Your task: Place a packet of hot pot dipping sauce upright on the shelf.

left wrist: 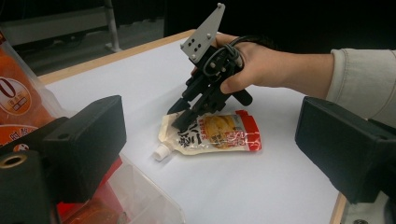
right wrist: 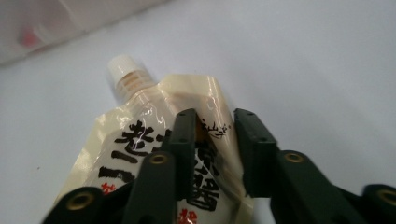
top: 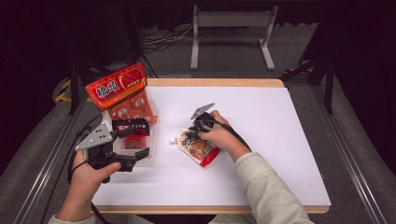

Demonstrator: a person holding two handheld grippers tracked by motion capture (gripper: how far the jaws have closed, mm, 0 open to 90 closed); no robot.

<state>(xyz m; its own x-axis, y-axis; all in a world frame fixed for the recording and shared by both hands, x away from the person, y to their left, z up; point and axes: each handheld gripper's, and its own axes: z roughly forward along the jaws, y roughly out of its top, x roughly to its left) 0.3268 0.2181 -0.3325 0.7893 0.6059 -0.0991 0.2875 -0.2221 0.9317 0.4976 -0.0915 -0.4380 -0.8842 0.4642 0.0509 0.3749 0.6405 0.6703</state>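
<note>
A cream spouted pouch [top: 201, 149] with a red bottom edge lies flat on the white table [top: 261, 140], its white cap toward the left. My right gripper [top: 189, 135] points down at its upper end. In the right gripper view the two black jaws pinch a raised fold of the pouch [right wrist: 140, 140] just below the spout. From the left gripper view the same grip [left wrist: 180, 122] sits on the pouch [left wrist: 224, 135]. My left gripper [top: 135, 142] hovers over a clear plastic bin [top: 152, 140], jaws wide apart, with nothing between its fingers [left wrist: 88, 140].
The bin holds orange and red packets, and a large red snack pack [top: 116, 86] leans at its back. The bin's near corner [left wrist: 149, 200] lies under my left jaw. A grey metal stand [top: 231, 21] and cables are on the floor beyond the table's far edge.
</note>
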